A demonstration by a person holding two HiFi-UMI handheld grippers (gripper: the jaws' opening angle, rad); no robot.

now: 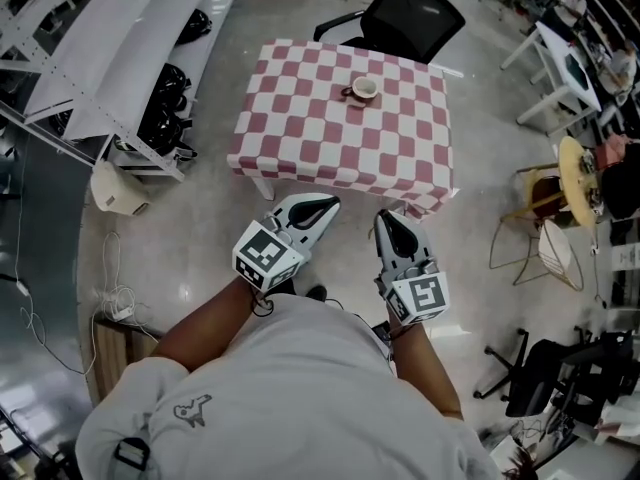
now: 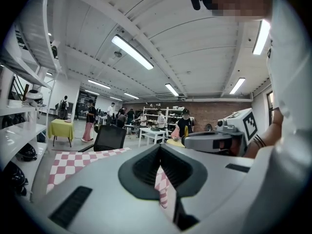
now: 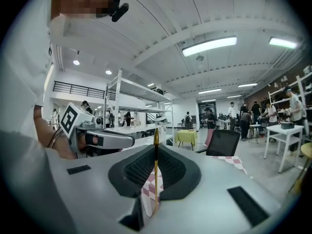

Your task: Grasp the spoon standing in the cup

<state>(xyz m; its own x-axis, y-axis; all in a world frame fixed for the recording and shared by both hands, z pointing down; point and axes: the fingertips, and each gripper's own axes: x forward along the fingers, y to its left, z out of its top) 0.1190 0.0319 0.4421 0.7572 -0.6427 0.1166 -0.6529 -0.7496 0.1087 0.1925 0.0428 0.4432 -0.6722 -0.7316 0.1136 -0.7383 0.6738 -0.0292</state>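
Both the left gripper (image 1: 322, 205) and right gripper (image 1: 388, 219) have fingers pressed together, well apart from the cup (image 1: 365, 88).

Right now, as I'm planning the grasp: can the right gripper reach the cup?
Probably not yet. The right gripper hangs short of the table, jaws together, and the cup sits toward its far side. Nothing blocks the way.
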